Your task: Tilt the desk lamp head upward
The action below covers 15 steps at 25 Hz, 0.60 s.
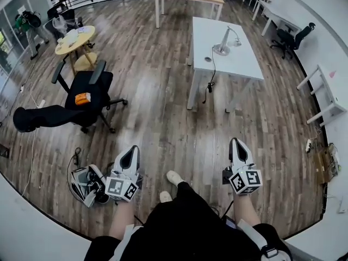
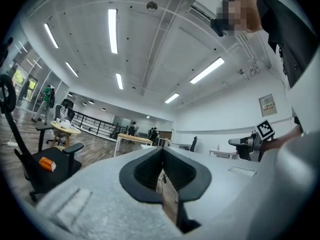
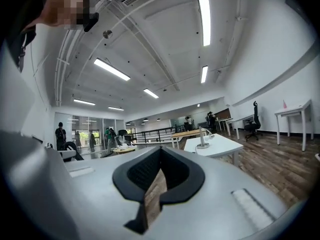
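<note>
I carry both tools low in front of the body, just above the floor (image 1: 163, 124), because nothing is within reach yet. The left tool (image 1: 129, 157) has its jaws pressed together with nothing between them; in the left gripper view only a strip of floorboards shows past its tip (image 2: 162, 176). The right tool (image 1: 237, 150) is closed the same way and is also empty (image 3: 156, 184). I judge that I keep them closed because this stretch is only an approach, with no grasp in hand.

The desk lamp (image 1: 224, 41) stands well ahead of both tools, more in line with the right one, on the white tabletop (image 1: 231, 67). In the right gripper view it sits ahead and a little to the right of the tip (image 3: 202, 138). Its cord (image 1: 209, 80) hangs over the tabletop's near edge toward the floor, so I would come in clear of it.

A black chair (image 1: 87, 91) stands well ahead of the left tool and off its line to the lamp. The lamp head is too small here to read its tilt. The task is not yet begun.
</note>
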Tool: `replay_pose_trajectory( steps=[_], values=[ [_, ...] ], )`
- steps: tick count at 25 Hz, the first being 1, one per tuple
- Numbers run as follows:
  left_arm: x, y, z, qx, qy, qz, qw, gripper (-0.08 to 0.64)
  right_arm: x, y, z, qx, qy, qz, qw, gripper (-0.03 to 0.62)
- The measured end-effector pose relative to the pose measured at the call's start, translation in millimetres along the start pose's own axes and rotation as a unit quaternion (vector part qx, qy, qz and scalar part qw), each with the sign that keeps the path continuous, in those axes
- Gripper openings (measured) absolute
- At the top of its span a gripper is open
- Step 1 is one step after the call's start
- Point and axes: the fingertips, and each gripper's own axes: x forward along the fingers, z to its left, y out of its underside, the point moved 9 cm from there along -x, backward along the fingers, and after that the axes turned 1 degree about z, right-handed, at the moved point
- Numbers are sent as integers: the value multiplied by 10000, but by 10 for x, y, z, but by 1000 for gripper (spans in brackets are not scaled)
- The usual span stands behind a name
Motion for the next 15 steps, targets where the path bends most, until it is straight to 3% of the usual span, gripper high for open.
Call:
replay_pose_trajectory(
  steps=[4,8,15],
  values=[
    [116,105,-99,-97,341,116,9993,0,-251,129,-19,73,248,226,9994,5],
    [336,38,-198,109,748,289,9967,0,-283,135,-72,123,353,232,9990,5],
    [658,24,-300,-100,652,176,9977,-2,-35,-14,-271,164,230,53,9996,5]
  ],
)
